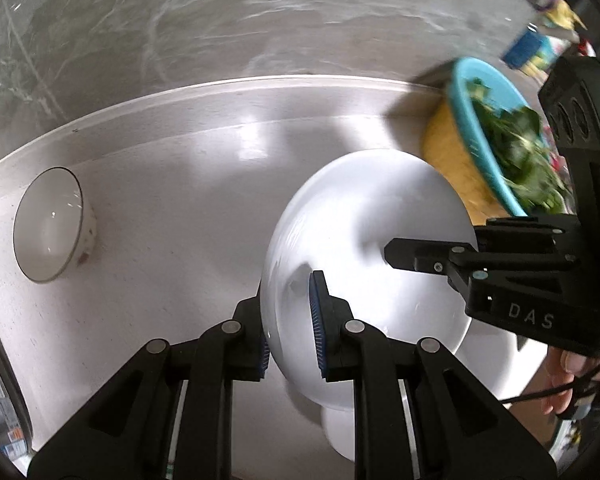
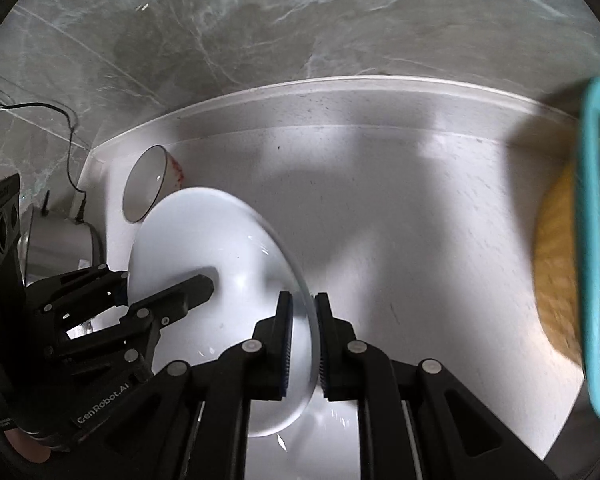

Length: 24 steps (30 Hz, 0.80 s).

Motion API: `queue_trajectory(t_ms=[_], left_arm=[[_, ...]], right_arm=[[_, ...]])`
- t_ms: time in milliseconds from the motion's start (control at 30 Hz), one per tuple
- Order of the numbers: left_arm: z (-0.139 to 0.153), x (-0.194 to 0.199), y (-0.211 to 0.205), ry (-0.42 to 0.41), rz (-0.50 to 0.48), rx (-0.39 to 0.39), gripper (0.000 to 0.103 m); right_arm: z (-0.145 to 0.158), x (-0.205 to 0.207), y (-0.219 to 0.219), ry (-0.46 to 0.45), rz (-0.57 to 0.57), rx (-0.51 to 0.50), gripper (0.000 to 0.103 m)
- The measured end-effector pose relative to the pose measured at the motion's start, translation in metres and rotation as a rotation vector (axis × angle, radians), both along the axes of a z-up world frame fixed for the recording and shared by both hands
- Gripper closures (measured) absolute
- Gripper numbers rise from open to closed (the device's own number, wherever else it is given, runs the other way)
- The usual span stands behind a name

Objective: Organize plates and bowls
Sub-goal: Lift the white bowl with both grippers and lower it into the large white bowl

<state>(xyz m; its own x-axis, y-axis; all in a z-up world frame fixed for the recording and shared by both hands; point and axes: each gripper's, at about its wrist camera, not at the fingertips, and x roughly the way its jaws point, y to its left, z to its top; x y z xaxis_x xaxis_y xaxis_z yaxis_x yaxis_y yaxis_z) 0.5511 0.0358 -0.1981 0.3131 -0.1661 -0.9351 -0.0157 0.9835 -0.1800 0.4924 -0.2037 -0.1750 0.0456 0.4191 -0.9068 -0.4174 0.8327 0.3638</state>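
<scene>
**A:** Two black grippers, one white plate – who has hold of what?

**B:** Both have it. The left gripper (image 1: 290, 326) is pinched nearly closed on the near-left rim of the white plate (image 1: 364, 216), one blue pad on each face of the rim. The right gripper (image 2: 302, 344) is clamped the same way on the opposite edge (its jaws all but meet, with only the thin rim between them).

**A:** And where is the plate?

**B:** Held tilted between the two tools, over the pale counter (image 1: 172, 208), near its middle. Beneath its near edge something else white shows (image 1: 496, 368), though what it is cannot be told.

**A:** What else is on the counter?

**B:** A small white bowl (image 1: 48, 224) with a dark rim and reddish marks on its side stands at the far left, well apart from the plate. On the right, a turquoise-rimmed yellow bowl of greens (image 1: 496, 140) sits close beside the plate. A grey marbled wall (image 2: 228, 20) runs behind, and part of a person's hand (image 1: 568, 376) shows under the right gripper
</scene>
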Motion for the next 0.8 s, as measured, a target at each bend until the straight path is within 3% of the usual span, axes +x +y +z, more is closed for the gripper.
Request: queue_trajectory(t_ms=[233,533,800], left_arm=[[0.007,-0.046,-0.042,0.008,-0.052,-0.036,0.088],[-0.046,-0.098,-0.082,0.087,-0.088,-0.013,0.088],[-0.075,-0.106,-0.096,0.109,-0.082,0.03,0.087]], right_arm=[[0.001,-0.045,-0.035,0.015,-0.033,0.001,0.09],[-0.04,-0.094,-0.071,0.068,-0.078,-0.034,0.09],[-0.066,-0.103,-0.071,0.064,-0.078,-0.079,0.09]])
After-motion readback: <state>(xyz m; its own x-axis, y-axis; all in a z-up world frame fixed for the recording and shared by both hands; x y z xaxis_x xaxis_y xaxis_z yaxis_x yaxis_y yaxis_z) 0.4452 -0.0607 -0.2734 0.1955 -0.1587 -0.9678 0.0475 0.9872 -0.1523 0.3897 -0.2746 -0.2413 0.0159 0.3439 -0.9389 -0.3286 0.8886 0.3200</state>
